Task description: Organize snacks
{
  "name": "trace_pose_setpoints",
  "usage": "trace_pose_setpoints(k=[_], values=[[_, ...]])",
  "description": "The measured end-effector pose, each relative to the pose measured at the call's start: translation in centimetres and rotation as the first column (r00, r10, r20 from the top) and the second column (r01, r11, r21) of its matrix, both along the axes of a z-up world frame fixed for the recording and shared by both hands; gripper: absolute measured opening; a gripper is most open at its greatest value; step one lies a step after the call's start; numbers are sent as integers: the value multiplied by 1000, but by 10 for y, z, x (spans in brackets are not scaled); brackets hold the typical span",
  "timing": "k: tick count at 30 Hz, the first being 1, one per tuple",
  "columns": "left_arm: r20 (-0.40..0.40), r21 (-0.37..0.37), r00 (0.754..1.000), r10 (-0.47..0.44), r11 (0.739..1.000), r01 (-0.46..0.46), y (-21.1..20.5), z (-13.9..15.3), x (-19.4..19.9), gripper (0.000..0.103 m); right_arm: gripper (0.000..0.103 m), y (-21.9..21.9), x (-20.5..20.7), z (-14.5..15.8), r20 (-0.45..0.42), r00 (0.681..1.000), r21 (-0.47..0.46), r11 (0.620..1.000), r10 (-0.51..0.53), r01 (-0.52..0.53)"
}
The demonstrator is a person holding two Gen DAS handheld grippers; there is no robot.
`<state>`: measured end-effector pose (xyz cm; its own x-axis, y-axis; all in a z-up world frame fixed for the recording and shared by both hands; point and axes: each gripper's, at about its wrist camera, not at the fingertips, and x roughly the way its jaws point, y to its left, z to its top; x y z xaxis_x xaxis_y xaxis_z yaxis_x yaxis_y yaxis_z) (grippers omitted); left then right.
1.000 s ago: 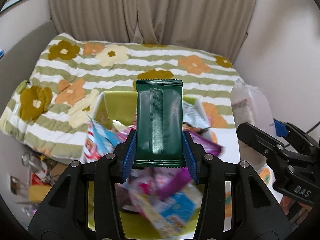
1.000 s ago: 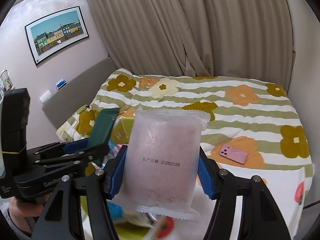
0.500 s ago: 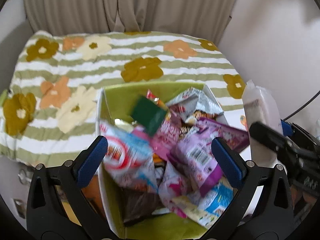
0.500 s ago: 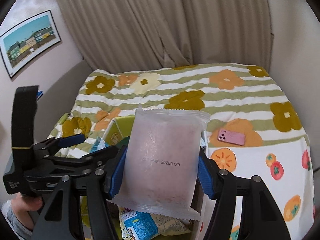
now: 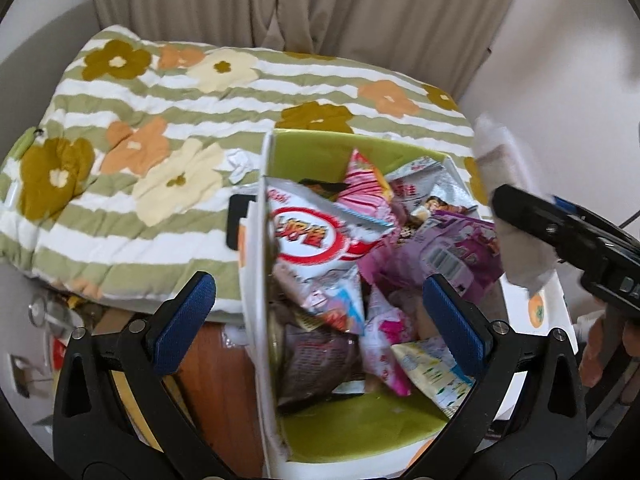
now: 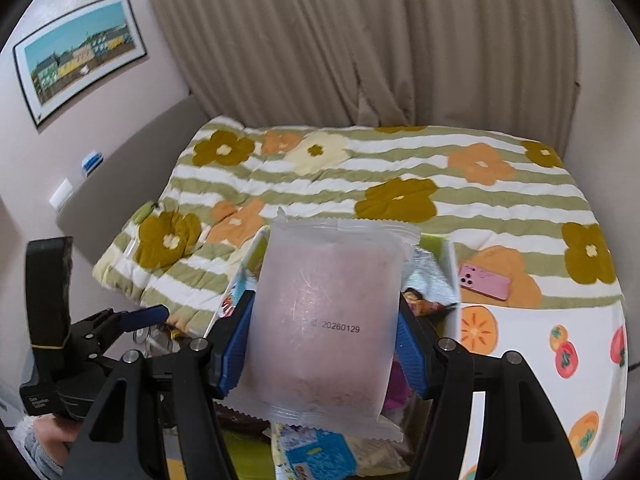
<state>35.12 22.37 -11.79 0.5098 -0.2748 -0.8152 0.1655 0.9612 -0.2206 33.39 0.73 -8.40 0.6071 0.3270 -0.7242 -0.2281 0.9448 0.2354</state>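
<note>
Right hand-held gripper [image 6: 323,334] upright, clamping frosted packet [image 6: 326,320] (above snack box [image 5: 264,216]).

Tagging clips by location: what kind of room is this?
Most likely a bedroom: a bed with a flowered striped quilt, closed curtains behind it, and a framed picture on the wall.

The left gripper [image 5: 320,320] hangs with its blue-padded jaws spread wide and nothing between them. The right gripper [image 6: 324,336] has its jaws pressed against both sides of a frosted packet [image 6: 328,316], held upright, with the person's hand [image 5: 604,344] beneath its handle.
</note>
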Motion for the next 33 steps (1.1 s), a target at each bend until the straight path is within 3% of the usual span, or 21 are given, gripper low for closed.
trace_pose_setpoints(k=[2,3,4,6,12,17,23,33], values=[[-7,12,1000,-7,1000,7,2,-5,-1,103,62,5,7,-9,-31,999,6,1000,14,-14],[-11,21,1000,-13,1000,13,1,-8,-1,103,68,6,8,-12,-35,999,16,1000,11,-11],[-12,46,1000,-17,999,17,0,-11,-1,103,83,5,9,-14,-36,999,19,1000,0,1],[-15,79,1000,-28,996,29,-2,-17,-1,103,97,2,7,-21,-45,999,21,999,-24,25],[-20,103,999,-47,993,49,-11,-23,-6,103,97,-11,1,-41,-106,992,0,997,-71,71],[4,129,999,-36,991,35,-21,-13,-19,103,97,-18,-9,-34,-79,994,7,998,-69,70],[60,160,998,20,987,-29,-38,11,-48,103,97,-35,-32,-14,-14,999,27,998,-48,48],[227,146,973,35,987,-70,-102,79,-140,103,97,-115,-126,39,167,982,1,996,-92,93]])
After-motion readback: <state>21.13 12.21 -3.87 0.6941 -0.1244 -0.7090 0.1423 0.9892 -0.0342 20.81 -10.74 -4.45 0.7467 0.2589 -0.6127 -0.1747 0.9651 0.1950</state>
